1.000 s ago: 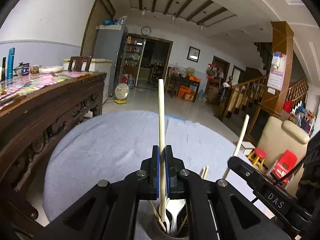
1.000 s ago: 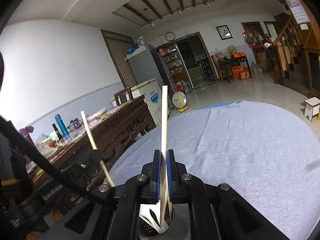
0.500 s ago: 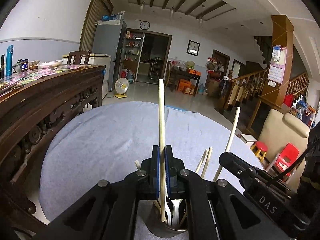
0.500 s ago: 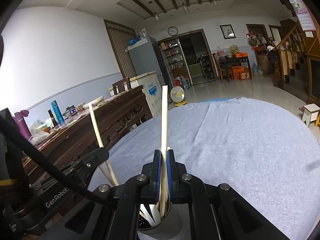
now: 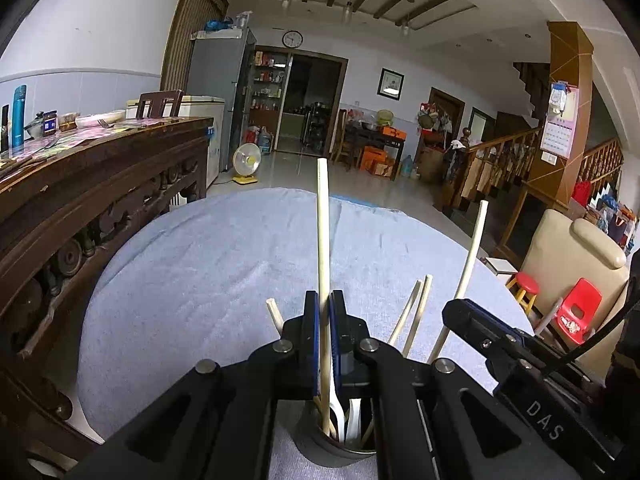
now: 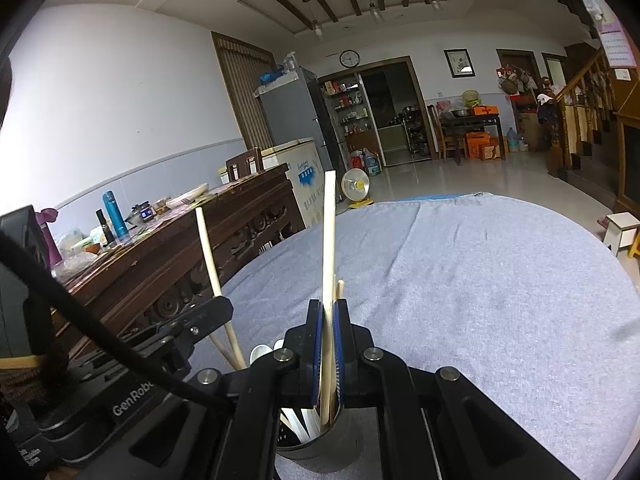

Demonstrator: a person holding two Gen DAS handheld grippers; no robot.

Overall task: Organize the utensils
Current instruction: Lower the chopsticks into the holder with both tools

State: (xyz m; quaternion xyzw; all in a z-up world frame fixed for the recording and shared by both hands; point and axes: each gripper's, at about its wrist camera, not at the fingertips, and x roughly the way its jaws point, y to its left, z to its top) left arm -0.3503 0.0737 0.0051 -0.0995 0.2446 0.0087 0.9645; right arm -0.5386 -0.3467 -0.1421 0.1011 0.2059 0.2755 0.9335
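Below the left claw (image 5: 325,344), the holder (image 5: 336,450) sits half hidden.

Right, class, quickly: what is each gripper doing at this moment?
Left gripper: shut on a pale wooden chopstick.
Right gripper: shut on another pale wooden chopstick.

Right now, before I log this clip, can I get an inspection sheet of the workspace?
Surface: round table under grey-blue cloth.
Job's things: dark metal utensil cup with white spoons and pale wooden chopsticks.
Clutter: nothing seen on the cloth.
Grippers: left gripper and right gripper each shut on one chopstick, tip in the cup.
Cables: black cable on the left gripper.
Surroundings: carved dark wooden sideboard, staircase, fan.
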